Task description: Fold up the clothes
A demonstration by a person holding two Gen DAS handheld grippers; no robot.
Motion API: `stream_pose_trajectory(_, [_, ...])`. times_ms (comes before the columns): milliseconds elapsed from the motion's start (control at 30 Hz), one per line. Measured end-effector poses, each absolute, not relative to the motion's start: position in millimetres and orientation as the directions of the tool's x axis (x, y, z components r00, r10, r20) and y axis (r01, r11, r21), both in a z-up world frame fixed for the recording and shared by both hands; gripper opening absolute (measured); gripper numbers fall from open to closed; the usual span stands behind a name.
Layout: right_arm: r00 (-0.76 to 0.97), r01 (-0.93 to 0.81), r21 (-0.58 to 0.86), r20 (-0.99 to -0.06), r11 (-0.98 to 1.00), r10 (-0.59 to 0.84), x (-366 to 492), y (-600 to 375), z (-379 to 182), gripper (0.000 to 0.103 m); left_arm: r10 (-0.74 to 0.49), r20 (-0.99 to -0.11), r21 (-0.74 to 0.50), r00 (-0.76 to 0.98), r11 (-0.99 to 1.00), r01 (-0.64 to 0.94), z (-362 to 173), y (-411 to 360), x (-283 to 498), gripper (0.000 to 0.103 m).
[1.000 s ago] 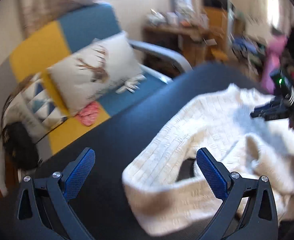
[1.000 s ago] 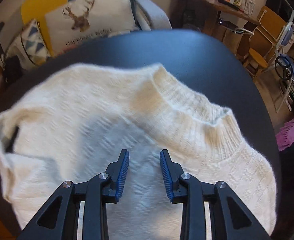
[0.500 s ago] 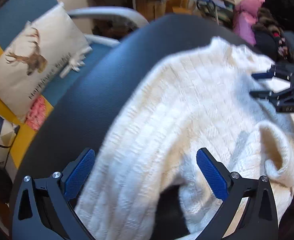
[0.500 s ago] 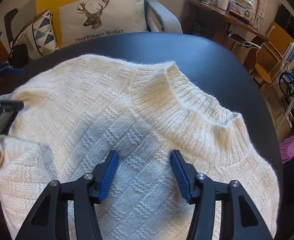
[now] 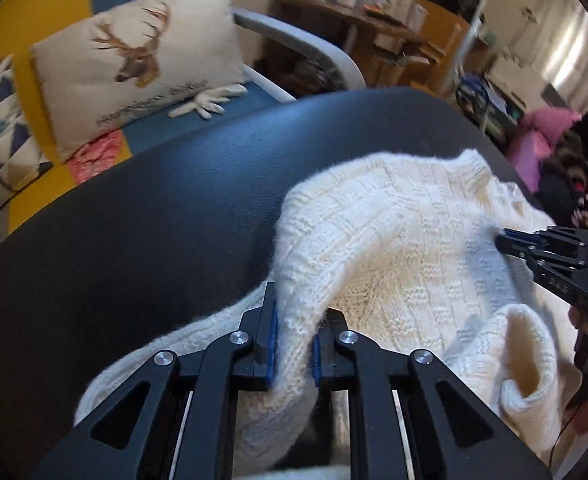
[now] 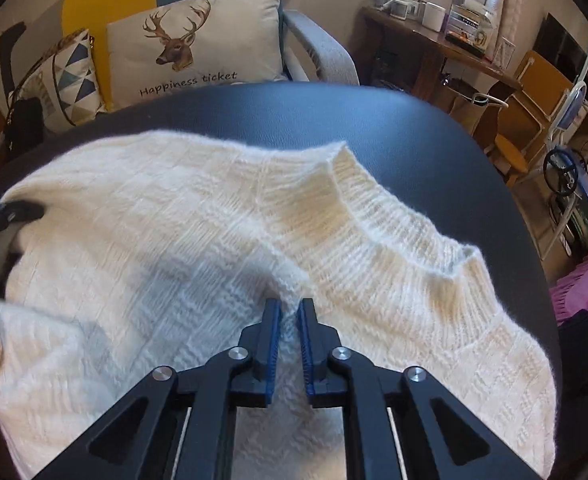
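Sweater [image 6: 197, 248], cream cable-knit, lies spread on dark round counter [image 6: 394, 128], ribbed collar [image 6: 378, 232] toward far right. Our left gripper [image 5: 294, 332] has just been closing, now clenched on raised fold at sweater's left edge, knit bunched between blue pads. Our right gripper [image 6: 289, 320] has also just been closing, pinching small ridge of knit mid-body, just near side of collar. Deer cushion [image 6: 197, 40] sits on armchair [image 6: 318, 48] beyond counter's far edge.
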State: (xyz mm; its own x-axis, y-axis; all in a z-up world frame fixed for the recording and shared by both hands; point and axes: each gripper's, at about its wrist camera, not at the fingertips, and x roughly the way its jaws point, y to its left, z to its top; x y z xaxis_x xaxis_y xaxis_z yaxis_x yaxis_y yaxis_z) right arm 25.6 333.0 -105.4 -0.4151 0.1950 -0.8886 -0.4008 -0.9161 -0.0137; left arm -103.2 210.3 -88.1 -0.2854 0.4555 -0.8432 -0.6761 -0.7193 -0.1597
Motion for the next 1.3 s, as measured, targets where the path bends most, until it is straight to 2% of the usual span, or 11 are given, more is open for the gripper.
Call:
stream_pose_trajectory(267, [-0.605,-0.285,0.232,-0.796,-0.930,-0.013,-92.0,277.7,-50.4,0.001,0.405,-0.766,-0.203,-0.500,-0.890,-0.409,-19.1,58.1,-111.1,0.018])
stream_pose_trajectory(300, [-0.639,-0.271,0.316,-0.765,-0.909,-0.075,-103.8,271.5,-38.7,0.004,0.377,-0.801,-0.193,-0.465,-0.898,-0.395,-19.6,41.0,-116.2,0.021])
stream_pose_trajectory(333, [-0.647,-0.246,0.408,-0.745,-0.879,-0.165,-115.2,267.8,-29.7,0.020,0.348,-0.836,-0.189,-0.424,-0.908,-0.373,-23.6,25.6,-121.1,0.021])
stream_pose_trajectory(400, [-0.613,-0.232,0.465,-0.752,-0.855,-0.242,-108.9,258.5,-19.5,0.025,0.284,-0.882,-0.181,-0.376,-0.941,-0.287,-34.0,-16.2,-121.3,0.026])
stream_pose_trajectory(600, [-0.408,-0.265,0.170,-0.912,-0.949,-0.049,-0.4,251.6,-52.9,0.026,0.274,-0.876,-0.200,-0.397,-0.955,-0.217,-28.5,-106.1,-82.3,0.029])
stream_pose_trajectory(667, [-0.310,-0.321,0.059,-0.950,-0.945,0.046,42.0,263.2,-75.0,0.026,0.296,-0.856,-0.220,-0.423,-0.950,-0.221,-21.2,-122.4,-63.4,0.037])
stream_pose_trajectory(800, [-0.195,-0.362,-0.065,-0.970,-0.930,0.144,88.5,268.8,-113.8,0.028,0.359,-0.820,-0.269,-0.445,-0.929,-0.253,-12.4,-132.6,-30.2,0.042])
stream_pose_trajectory(967, [-0.304,-0.398,-0.106,-0.922,-0.911,0.240,81.0,259.2,-116.6,0.042,0.412,-0.810,-0.313,-0.418,-0.906,-0.286,-17.6,-106.1,-9.6,0.051])
stream_pose_trajectory(1000, [-0.306,-0.388,-0.119,-0.919,-0.914,0.250,74.4,257.3,-116.2,0.041,0.420,-0.811,-0.322,-0.408,-0.902,-0.289,-19.6,-99.3,-7.4,0.051])
stream_pose_trajectory(1133, [-0.335,-0.400,-0.163,-0.890,-0.902,0.310,40.8,253.8,-116.2,0.010,0.457,-0.806,-0.367,-0.377,-0.884,-0.288,-27.3,-82.0,0.3,0.051])
stream_pose_trajectory(1300, [-0.325,-0.443,-0.214,-0.867,-0.871,0.379,-34.6,276.2,-105.7,0.007,0.445,-0.798,-0.355,-0.407,-0.892,-0.279,-17.1,-75.4,1.9,0.051])
